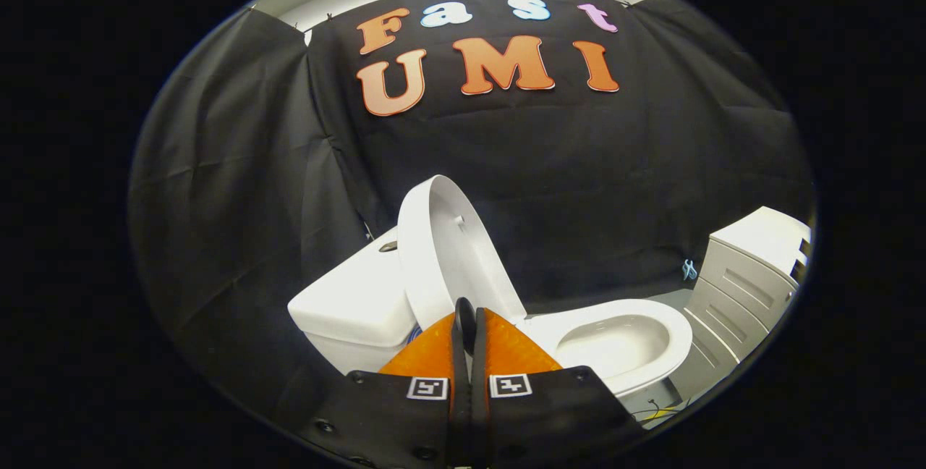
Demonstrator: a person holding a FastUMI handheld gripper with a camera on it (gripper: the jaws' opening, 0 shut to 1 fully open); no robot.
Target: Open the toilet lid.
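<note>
- Looking along the gripper [468,324], we see its two orange fingers [517,349] pressed together, with only a thin dark seam between them and nothing held.
- We note the toilet lid [452,252] raised, standing nearly upright and leaning back toward the cistern [351,306]; its pale underside faces the bowl.
- The fingertips sit just in front of the lid's lower edge; we cannot tell whether they touch it.
- The seat [651,324] lies down, ringing the open bowl [615,346], just beyond the fingers to the lid's other side.
- We log a flush button [388,246] on top of the cistern.
- A white drawer cabinet [749,273] stands beside the toilet, near the bowl's front.
- Yellow cable [662,411] lies on the floor below the bowl.
</note>
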